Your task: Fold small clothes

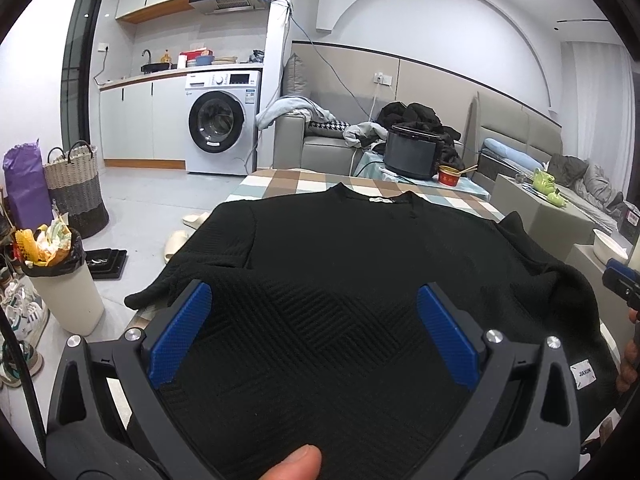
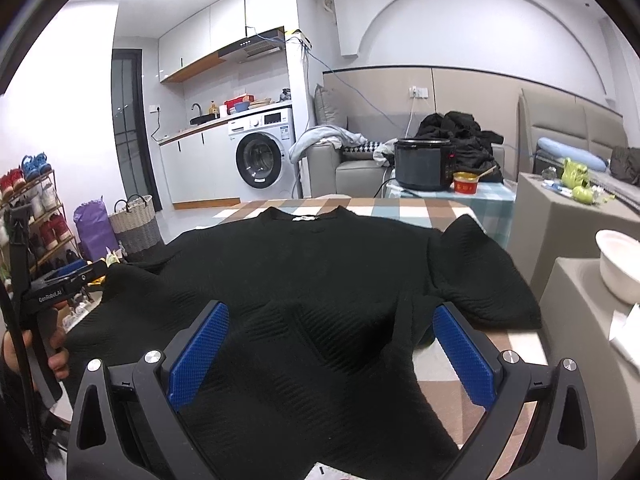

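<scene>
- Both claws stand wide open with nothing between their blue ribbed pads: the left claw (image 1: pixel 314 336) and the right claw (image 2: pixel 332 356) each hover low over the near hem area of the black top (image 1: pixel 360 264), gripping no cloth.
- That top lies spread flat on the counter (image 2: pixel 404 210), which wears a checked cloth; its collar with the white label sits at 12 o'clock from either claw, so the long axis runs straight away from the person.
- From the right claw, one short sleeve (image 2: pixel 480 276) spreads toward 1 o'clock; the other sleeve (image 1: pixel 188 276) droops over the counter's edge near 10 o'clock of the left claw.
- Judging by this, each claw is nearest its own side's hem corner.
- Fabric looks thick, matte, woven in raised zigzag ribs, softly rumpled.
</scene>
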A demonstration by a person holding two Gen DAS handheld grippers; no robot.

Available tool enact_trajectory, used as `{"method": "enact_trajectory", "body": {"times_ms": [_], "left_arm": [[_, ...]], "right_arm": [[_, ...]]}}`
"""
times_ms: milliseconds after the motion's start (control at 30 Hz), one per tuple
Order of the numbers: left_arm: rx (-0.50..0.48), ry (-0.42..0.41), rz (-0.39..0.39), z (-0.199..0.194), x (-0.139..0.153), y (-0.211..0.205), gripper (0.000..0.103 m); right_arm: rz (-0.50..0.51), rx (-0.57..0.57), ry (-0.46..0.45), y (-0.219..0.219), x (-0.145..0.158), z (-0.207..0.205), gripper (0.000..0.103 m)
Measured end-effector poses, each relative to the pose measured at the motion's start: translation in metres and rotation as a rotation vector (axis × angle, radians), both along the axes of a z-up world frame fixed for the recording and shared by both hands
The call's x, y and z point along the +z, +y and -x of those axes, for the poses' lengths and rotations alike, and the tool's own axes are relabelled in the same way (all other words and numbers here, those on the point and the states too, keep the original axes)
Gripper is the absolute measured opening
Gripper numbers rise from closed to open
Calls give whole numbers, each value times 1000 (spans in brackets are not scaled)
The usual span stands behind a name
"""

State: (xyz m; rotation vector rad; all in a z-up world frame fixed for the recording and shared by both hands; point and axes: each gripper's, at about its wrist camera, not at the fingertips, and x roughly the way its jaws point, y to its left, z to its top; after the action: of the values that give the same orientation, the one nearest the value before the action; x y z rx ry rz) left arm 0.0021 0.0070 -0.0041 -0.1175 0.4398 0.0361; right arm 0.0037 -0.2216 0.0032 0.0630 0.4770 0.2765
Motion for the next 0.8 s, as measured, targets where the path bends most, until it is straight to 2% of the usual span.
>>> {"method": "enact_trajectory", "body": {"times_ms": [300, 567, 800], "left_arm": [[-12, 8, -18, 4, 4, -4, 102], [-10, 22, -42, 1, 3, -8, 102], [-10, 32, -17, 0, 1, -4, 102]], "right_arm": [[18, -16, -30, 3, 5, 7, 103], [-8, 1, 19, -1, 3, 1, 103], [11, 10, 24, 4, 0, 1, 103]]}}
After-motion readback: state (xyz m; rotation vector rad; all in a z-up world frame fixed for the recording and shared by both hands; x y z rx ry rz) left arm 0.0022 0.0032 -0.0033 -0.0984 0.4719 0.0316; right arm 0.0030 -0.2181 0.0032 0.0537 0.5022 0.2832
